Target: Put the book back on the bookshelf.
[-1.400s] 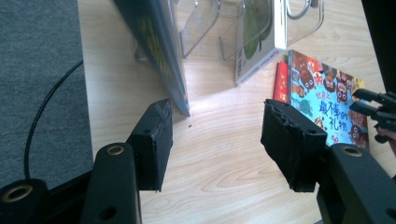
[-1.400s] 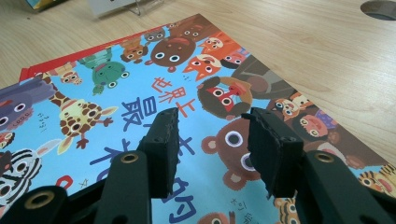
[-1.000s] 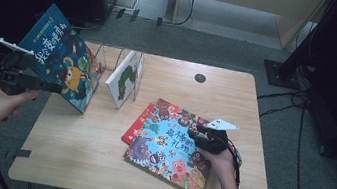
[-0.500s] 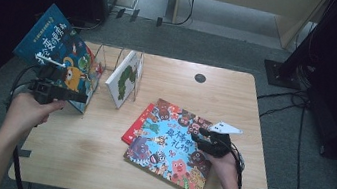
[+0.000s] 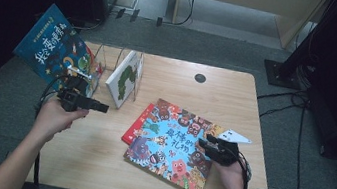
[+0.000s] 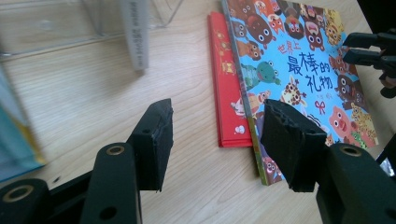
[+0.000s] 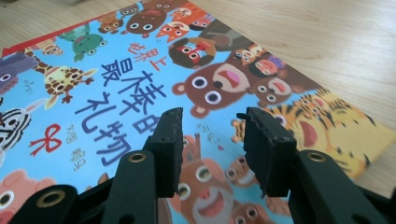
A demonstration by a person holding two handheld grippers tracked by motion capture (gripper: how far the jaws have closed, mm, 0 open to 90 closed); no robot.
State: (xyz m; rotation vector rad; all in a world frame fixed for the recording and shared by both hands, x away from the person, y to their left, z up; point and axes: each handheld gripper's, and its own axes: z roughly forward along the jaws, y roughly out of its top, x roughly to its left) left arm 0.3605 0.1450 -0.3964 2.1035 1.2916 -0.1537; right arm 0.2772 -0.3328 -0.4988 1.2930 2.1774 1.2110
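The animal picture book (image 5: 172, 145) lies flat on the near right part of the table (image 5: 95, 164), on top of a red book (image 5: 137, 124) whose edge sticks out at its left. My right gripper (image 5: 206, 144) sits over the book's right side; its jaws have just been closing, yet in the right gripper view they stand apart just above the cover with nothing between them, so I judge I'm settling in for a grip on this book. My left gripper (image 5: 101, 108) has swung away from the blue book (image 5: 52, 49) propped at the table's left edge, and come lower over the wood. It now points level toward the 2 stacked books, jaws apart and empty. Farther back, a white book (image 5: 126, 77) stands in the clear rack (image 5: 111, 60). Both forearms reach in from the near edge.
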